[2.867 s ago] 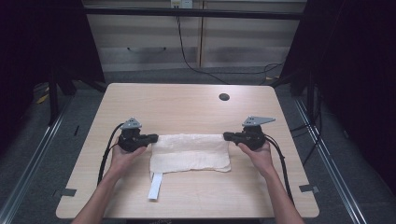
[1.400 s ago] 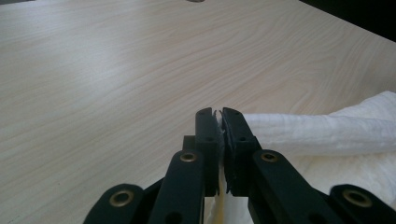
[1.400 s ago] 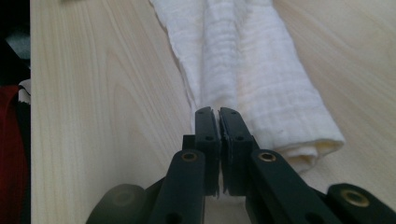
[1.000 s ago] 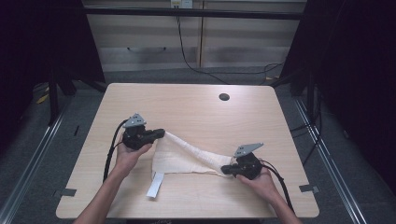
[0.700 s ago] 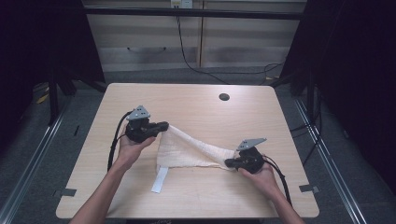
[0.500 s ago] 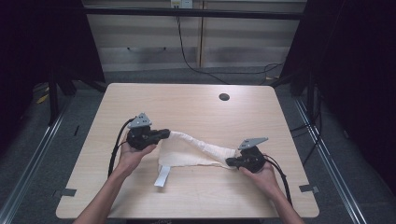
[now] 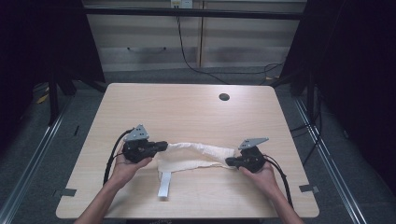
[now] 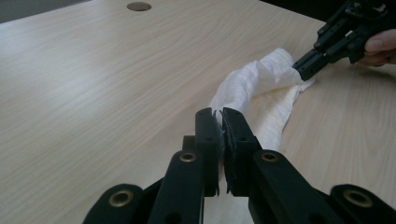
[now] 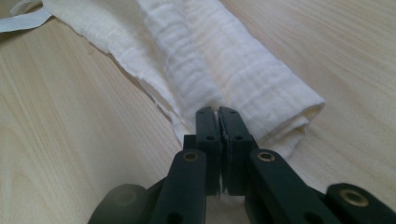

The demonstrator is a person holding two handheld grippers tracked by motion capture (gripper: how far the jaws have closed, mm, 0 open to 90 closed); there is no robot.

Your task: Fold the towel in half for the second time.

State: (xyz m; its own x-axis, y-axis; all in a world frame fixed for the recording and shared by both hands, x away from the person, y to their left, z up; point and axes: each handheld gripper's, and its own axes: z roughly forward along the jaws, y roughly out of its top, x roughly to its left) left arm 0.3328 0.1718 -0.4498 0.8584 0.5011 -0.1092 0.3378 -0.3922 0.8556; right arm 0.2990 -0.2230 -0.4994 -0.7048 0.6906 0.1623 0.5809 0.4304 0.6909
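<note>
You are holding the cloth (image 7: 196, 156) stretched between both grippers, near the front edge of the table (image 7: 187, 107). The cloth is lying on the tabletop well in front of the round hole (image 7: 224, 97), which sits near the table's far edge.

Your left gripper (image 7: 161, 145) is pinching the cloth's left end. In the left gripper view, its jaws are pressed together with a thin edge of fabric caught between them, and the cloth (image 8: 252, 93) is running away from the jaws as a loose, bunched roll toward the other gripper.

Your right gripper (image 7: 229, 162) is pinching the cloth's right end. In the right gripper view, its jaws are closed tight on the lower layers of the fabric, and the cloth (image 9: 224, 60) is lying folded over itself in a soft roll just beyond the jaw tips, resting on the wood.

In the high view, the cloth is sagging slightly between the two grippers, with its upper edge rolled over and its lower part lying flat on the table. A narrow white strap (image 7: 164, 183) is hanging from the cloth's underside near the left end and is lying on the table, pointing toward the front edge. The strap (image 9: 23, 21) is also showing at the far corner of the right gripper view.

Your left hand (image 7: 126, 168) and right hand (image 7: 261, 175) are each wrapping around their gripper's body, behind the cloth's ends.
</note>
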